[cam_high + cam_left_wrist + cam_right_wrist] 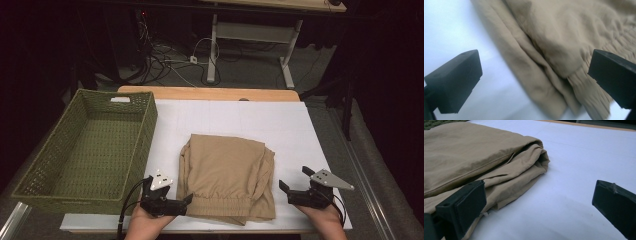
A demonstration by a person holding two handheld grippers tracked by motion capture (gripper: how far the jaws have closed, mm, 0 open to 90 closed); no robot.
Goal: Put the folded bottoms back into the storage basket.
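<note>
A folded tan cloth garment with a gathered elastic band (pixel 227 175) lies on the near half of the white sheet (pixel 280 125) that covers the wooden table (pixel 210 93), near the middle and a little to the right of the basket. Its elastic edge faces the near side; how many layers are folded under the top one cannot be made out, and in the left gripper view the cloth (pixel 564 50) is blurred and runs off the frame at top and right.

The left gripper (pixel 170 196) sits at the garment's near left corner with its jaws spread wide, released; the cloth's elastic corner lies between them in its own view, but neither pad presses on it. The right gripper (pixel 296 181) rests just beside the garment's right edge, jaws also wide apart and holding nothing; in its own view one jaw stands against the cloth's folded edge (pixel 499 177) and the other over bare sheet. Both hands are cut off by the near edge of the high view, so only the wrists show.

To the left a green woven rectangular basket with a cut-out handle (pixel 135 145) stands on the table, its near left corner hanging past the white sheet.

Beyond the table the room is dark: a grey floor, a tangle of cables (pixel 170 60) and the white legs of another desk (pixel 250 35), whose top is cut off at the far edge.
</note>
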